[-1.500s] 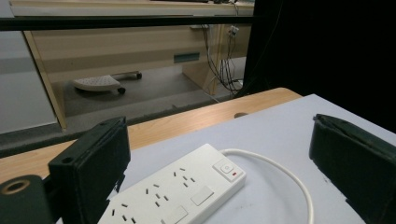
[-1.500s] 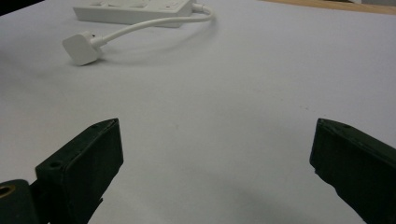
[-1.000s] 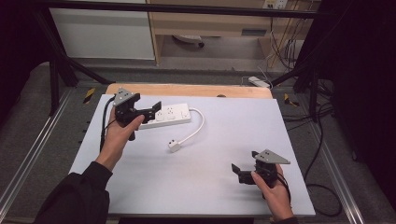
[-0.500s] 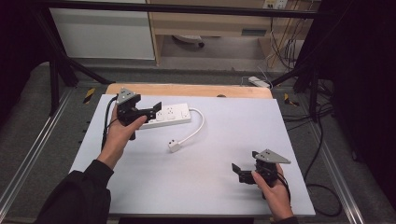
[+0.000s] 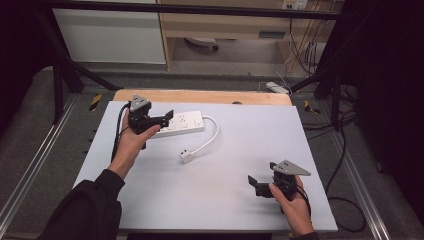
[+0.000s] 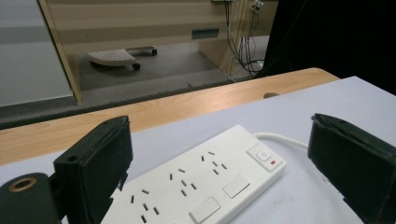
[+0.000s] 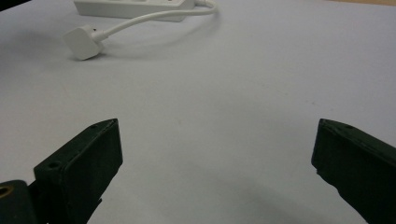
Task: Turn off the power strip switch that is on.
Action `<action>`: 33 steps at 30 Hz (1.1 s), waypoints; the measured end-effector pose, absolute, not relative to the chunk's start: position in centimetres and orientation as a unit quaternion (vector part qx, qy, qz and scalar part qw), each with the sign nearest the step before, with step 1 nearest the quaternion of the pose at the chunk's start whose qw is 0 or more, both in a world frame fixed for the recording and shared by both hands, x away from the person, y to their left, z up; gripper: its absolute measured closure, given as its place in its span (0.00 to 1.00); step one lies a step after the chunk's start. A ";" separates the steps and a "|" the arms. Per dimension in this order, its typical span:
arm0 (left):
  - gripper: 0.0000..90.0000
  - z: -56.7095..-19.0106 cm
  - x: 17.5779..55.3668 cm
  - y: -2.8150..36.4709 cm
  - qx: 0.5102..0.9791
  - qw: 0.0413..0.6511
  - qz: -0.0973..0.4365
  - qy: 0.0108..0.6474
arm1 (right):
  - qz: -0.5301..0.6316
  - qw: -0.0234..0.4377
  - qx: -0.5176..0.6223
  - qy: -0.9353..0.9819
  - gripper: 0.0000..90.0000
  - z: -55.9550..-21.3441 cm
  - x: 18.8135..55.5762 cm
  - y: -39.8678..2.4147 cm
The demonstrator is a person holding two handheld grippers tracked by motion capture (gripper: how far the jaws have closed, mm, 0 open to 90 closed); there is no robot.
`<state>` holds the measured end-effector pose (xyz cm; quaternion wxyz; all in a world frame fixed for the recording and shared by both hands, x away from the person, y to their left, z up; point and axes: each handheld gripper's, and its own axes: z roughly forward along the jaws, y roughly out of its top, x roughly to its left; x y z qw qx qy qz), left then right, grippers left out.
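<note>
A white power strip point(image 5: 186, 122) lies at the back left of the white table top point(image 5: 225, 200). Its cable point(image 5: 212, 136) curls round to a white plug point(image 5: 187, 157) nearer the middle. My left gripper point(image 5: 166, 118) is open at the strip's left end. In the left gripper view the power strip point(image 6: 201, 186) lies low between the two wide-apart jaws, switch end away from me. My right gripper point(image 5: 255, 185) is open near the front right, low over bare table, with nothing between its fingers. The right gripper view has the plug point(image 7: 81, 43) and power strip point(image 7: 135, 7) far ahead.
A wooden strip point(image 5: 200, 96) runs along the table's back edge. Behind it are a cabinet point(image 5: 225, 25), cables point(image 5: 300, 55) and a dark frame. Metal rails point(image 5: 35, 165) flank both sides of the table.
</note>
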<state>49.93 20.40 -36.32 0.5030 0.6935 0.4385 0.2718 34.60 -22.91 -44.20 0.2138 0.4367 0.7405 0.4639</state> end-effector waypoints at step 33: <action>0.44 -38.8 51.3 20.9 0.695 0.461 0.272 0.480 | 0.462 0.208 0.438 0.743 0.03 -44.3 34.6 -22.9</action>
